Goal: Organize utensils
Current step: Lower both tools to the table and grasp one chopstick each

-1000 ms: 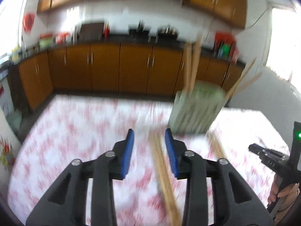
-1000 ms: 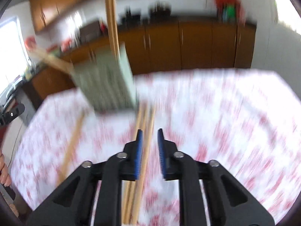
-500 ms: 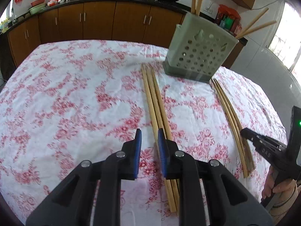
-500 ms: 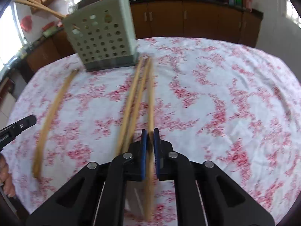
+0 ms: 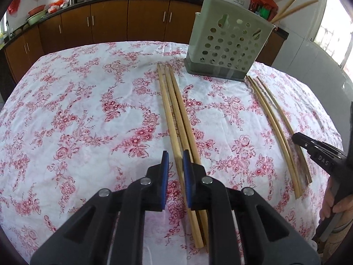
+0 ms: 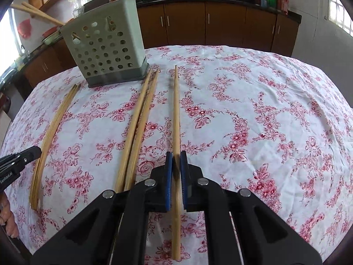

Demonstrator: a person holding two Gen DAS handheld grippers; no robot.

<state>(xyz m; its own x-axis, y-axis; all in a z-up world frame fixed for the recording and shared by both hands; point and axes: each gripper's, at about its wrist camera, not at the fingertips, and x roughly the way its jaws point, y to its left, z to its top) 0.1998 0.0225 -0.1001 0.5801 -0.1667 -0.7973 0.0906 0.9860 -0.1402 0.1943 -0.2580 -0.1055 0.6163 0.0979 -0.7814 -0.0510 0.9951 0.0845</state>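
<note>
A grey perforated utensil holder point(image 5: 229, 42) stands at the far side of the floral tablecloth point(image 5: 77, 114), with several chopsticks in it; it also shows in the right wrist view point(image 6: 106, 44). Three long wooden chopsticks point(image 5: 176, 114) lie side by side. My left gripper point(image 5: 175, 167) straddles the leftmost one, its jaws narrowly apart. My right gripper point(image 6: 175, 165) is shut on one chopstick point(image 6: 175, 110), held apart from two others point(image 6: 139, 123) on the cloth.
A further thin pair of chopsticks point(image 5: 275, 128) lies to the side; in the right wrist view it lies at the left point(image 6: 53, 130). Brown kitchen cabinets point(image 5: 110, 19) stand behind the table. Each gripper shows at the edge of the other's view.
Both grippers came down toward the chopsticks on the cloth. The left jaws narrowed around a chopstick. The right jaws shut on a chopstick and moved it away from its neighbours.
</note>
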